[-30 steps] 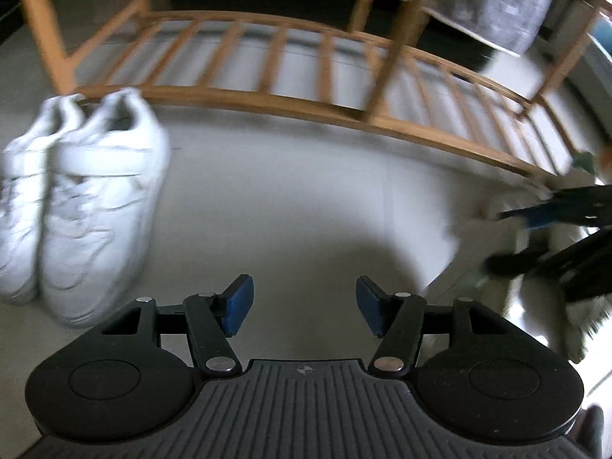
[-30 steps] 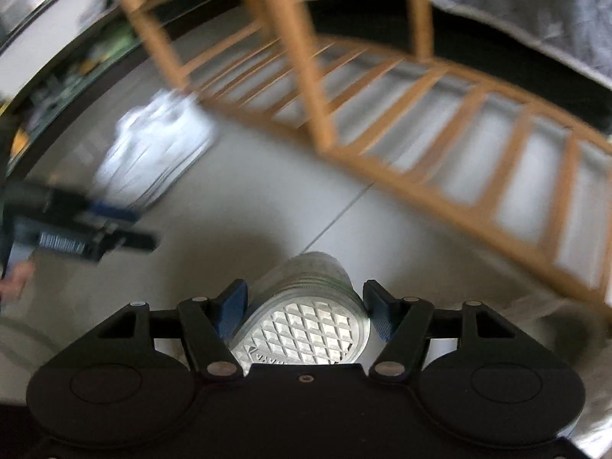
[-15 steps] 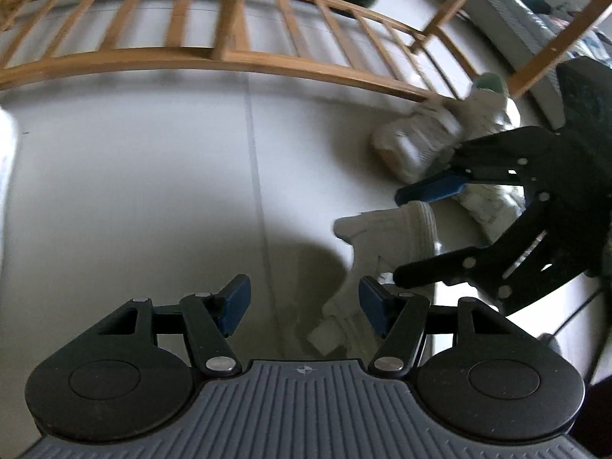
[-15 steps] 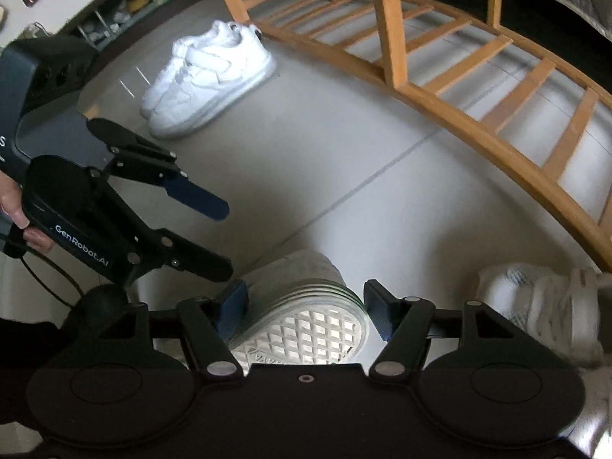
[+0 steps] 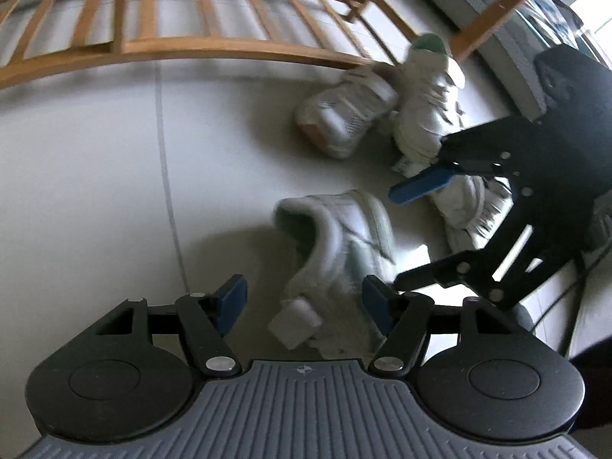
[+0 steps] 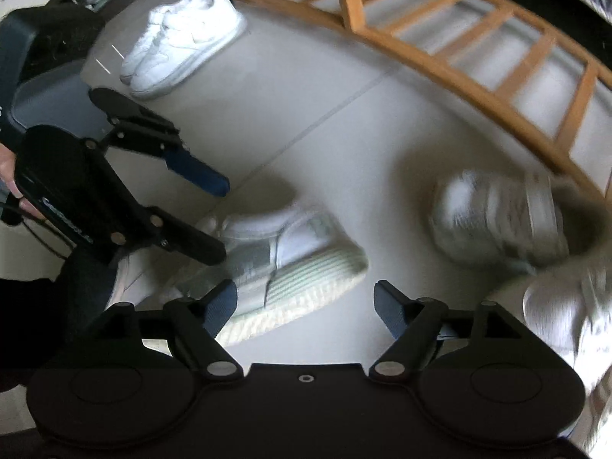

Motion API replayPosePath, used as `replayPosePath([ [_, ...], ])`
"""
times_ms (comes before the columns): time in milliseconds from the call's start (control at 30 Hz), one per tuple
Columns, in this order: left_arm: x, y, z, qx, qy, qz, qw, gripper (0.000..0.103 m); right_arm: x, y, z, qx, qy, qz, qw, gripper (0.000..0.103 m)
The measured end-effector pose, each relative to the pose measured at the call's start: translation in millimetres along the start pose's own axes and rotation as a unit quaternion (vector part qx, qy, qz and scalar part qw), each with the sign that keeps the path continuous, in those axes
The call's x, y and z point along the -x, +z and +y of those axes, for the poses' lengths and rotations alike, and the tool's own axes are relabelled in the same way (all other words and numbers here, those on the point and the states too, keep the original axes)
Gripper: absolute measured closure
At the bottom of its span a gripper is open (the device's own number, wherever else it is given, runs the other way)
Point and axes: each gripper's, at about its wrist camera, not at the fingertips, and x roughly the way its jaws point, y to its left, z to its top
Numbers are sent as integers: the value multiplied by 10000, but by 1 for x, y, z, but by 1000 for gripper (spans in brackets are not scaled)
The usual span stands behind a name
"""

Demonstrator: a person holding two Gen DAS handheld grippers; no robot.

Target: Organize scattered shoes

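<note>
Two grippers are crowding one sneaker here. The mint-trimmed shoe [image 5: 336, 244] lies tipped on its side on the pale floor [image 5: 95, 176], and that lie is what the next grab hangs on. In the left wrist view its collar faces away and its long axis runs down toward the left gripper [image 5: 302, 302], ending between the blue pads. They aren't pressing on it, and the jaws are opening. The right gripper [image 6: 304, 306] is opening too, and wider. In its own view the ribbed sole stretches crosswise, touching or overlapping the left pad, with a clear gap to the other.

So the left one looks nearer and lined up with the shoe's length, and I'd guess it takes over. The other loose shoes [image 5: 386, 107] are piled near the wooden rack [image 5: 199, 44], and the tidy white pair [image 6: 183, 46] sits well apart by the rack's far end.
</note>
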Motion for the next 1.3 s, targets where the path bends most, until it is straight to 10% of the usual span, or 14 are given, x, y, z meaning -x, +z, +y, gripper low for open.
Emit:
replayPosePath([
  [433,-14,10,-21,-330,-366,371,9981,51,3,-15,14,316,-305,501,9978,22],
  [700,-17,20,-46,-274,-594,299,9974,79,4,-25,10,73,-413,713,9966,21],
  [1000,-7,12,-54,-350,-960,280,9944,76,-5,-41,20,361,-447,1047,9928,21],
  [1300,13,2,-34,-224,-253,100,9994,70,-26,-47,36,329,-315,1223,9915,21],
])
